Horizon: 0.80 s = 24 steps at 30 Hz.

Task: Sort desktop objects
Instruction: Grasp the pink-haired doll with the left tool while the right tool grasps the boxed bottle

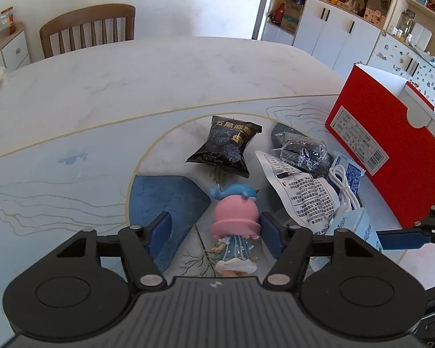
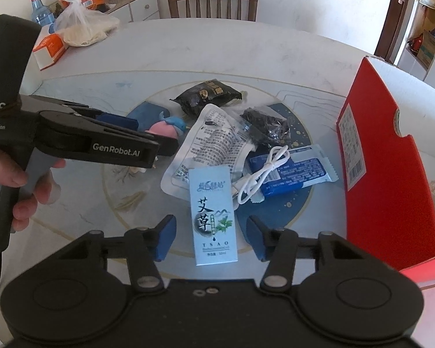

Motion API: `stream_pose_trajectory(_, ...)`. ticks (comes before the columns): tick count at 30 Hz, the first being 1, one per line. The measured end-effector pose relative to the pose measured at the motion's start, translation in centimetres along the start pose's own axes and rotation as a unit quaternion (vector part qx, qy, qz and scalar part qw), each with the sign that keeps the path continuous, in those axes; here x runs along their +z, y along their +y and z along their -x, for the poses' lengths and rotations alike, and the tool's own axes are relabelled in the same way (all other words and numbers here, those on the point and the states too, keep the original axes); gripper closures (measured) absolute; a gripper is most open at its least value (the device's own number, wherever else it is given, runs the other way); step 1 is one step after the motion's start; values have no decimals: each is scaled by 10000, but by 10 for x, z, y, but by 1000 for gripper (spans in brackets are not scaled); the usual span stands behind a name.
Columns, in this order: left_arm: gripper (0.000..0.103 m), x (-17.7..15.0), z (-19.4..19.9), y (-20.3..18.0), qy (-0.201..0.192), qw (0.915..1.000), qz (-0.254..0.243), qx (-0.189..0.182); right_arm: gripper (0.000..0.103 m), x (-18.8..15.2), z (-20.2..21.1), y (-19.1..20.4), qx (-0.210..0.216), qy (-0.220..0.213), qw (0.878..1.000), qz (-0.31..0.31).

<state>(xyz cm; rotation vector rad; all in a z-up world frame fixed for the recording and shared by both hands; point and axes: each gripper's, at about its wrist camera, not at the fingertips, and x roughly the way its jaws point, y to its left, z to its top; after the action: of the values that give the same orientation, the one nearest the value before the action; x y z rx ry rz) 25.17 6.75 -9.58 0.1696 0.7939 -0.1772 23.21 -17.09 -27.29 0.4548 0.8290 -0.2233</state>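
The left gripper (image 1: 214, 233) hangs low over the round table (image 1: 130, 87) with its blue-padded fingers (image 1: 159, 232) spread wide, one on each side of a small doll (image 1: 235, 226) that lies on its back; the doll has a pink hat and a blue whale on top, and the right pad sits just beside the hat brim, though whether it touches cannot be told from the left wrist view; the left pad stands clear of it. Beyond the doll lies a black snack packet (image 1: 224, 146), and to its right a heap: a clear bag of dark pieces (image 1: 303, 152), a white printed pouch (image 1: 301, 197), a coiled white cable (image 1: 343, 185) and a blue wrapper (image 1: 353, 174). A red box (image 1: 371, 145) with a white inside stands open at the far right of the table.

The right gripper (image 2: 211, 237) is also spread, its fingers either side of a pale blue carton (image 2: 213, 217) marked TSAO, neither pad touching it; the carton lies flat at the near edge of the heap, its far end resting on the white pouch. From this side the left gripper comes in from the left, held by a hand (image 2: 23, 185), its tip over the doll. A wooden chair (image 2: 213, 1) stands at the far side of the table; a plastic bag (image 2: 81, 23) and an orange and white box (image 2: 47, 50) sit at the far left.
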Motion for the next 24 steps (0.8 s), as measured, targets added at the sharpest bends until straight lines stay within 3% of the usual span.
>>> stream_pose_trajectory(7, 54, -3, -1, -12, -36, 9993, -353, 130, 58, 0, -3, -1, -44, 23, 10000, -34)
stream_pose_trajectory(12, 61, -7, -2, -21, -92, 9968, -732, 295, 67, -1, -6, -2, -98, 50, 9999, -89)
stream_pose_trajectory(24, 70, -10, -2, -24, -198, 9959, -814, 333, 74, -7, -13, 1, -178, 96, 9998, -42)
